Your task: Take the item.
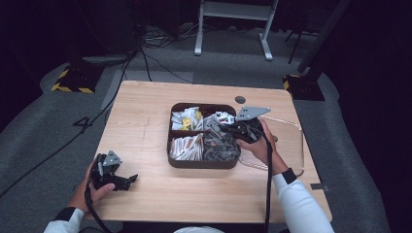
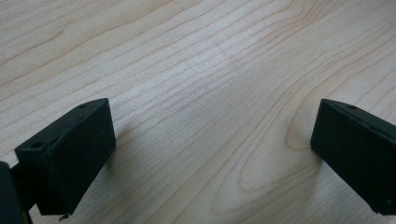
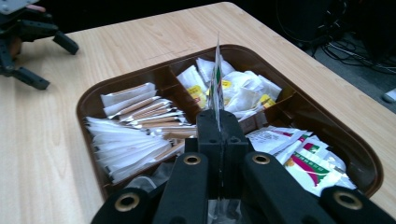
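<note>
The jaws of the right gripper (image 3: 218, 122) are pressed together on a thin packet (image 3: 216, 79), which stands on its edge and rises straight up from between the tips, so that it is seen almost as a line with a little red and green print on it. The packet is held above the brown tray (image 3: 355, 154), over the place where the dividers of the tray meet. Around it, the tray has four compartments: one with long paper sticks (image 3: 135, 128), one with white bags with yellow tags (image 3: 233, 88), one with red and green packets (image 3: 303, 158), and one nearest to the gripper whose contents I cannot tell. In the high view the right gripper (image 1: 228, 127) sits over the right half of the tray (image 1: 201, 164). The left gripper (image 1: 128, 181) rests on the wooden table (image 1: 145, 111) well apart from the tray, near the left front corner, with its jaws wide apart and nothing between them but bare wood.
</note>
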Demonstrator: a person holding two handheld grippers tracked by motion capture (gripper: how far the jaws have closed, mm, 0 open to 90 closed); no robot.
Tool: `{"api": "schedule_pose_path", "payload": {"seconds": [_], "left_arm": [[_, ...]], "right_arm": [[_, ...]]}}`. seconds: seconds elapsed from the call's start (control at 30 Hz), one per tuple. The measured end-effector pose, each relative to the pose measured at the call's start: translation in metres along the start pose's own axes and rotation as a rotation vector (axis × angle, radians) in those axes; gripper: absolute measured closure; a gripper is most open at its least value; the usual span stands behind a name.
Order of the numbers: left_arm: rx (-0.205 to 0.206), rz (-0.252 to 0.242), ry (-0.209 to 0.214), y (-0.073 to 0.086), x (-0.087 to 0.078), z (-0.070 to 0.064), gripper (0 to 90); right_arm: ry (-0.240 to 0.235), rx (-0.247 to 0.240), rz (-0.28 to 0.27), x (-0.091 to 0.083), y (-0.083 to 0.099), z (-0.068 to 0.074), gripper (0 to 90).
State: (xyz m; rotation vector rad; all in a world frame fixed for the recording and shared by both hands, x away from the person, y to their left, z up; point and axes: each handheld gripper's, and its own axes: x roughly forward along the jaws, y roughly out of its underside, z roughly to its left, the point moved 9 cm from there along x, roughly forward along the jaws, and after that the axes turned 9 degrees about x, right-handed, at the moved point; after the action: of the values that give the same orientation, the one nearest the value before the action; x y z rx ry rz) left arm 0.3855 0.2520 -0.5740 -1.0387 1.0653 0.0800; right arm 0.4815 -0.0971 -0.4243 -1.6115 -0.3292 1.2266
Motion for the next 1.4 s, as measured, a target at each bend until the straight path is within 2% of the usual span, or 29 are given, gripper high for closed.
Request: {"api": "schedule_pose_path", "payload": {"seconds": [0.77, 1.07, 1.4], "left_arm": [[-0.001, 0.0, 0.0, 0.0, 0.0, 0.0, 0.3], [0.001, 0.001, -0.001, 0.0, 0.0, 0.0, 0.3], [-0.001, 0.0, 0.0, 0.0, 0.0, 0.0, 0.3]], "right_arm": [[-0.084, -0.061, 0.008, -0.024, 0.024, 0.039, 90.0], [-0.119, -0.086, 0.037, -0.025, 0.038, 0.054, 90.0], [-0.172, -0.12, 0.077, -0.017, 0.052, 0.073, 90.0]]}}
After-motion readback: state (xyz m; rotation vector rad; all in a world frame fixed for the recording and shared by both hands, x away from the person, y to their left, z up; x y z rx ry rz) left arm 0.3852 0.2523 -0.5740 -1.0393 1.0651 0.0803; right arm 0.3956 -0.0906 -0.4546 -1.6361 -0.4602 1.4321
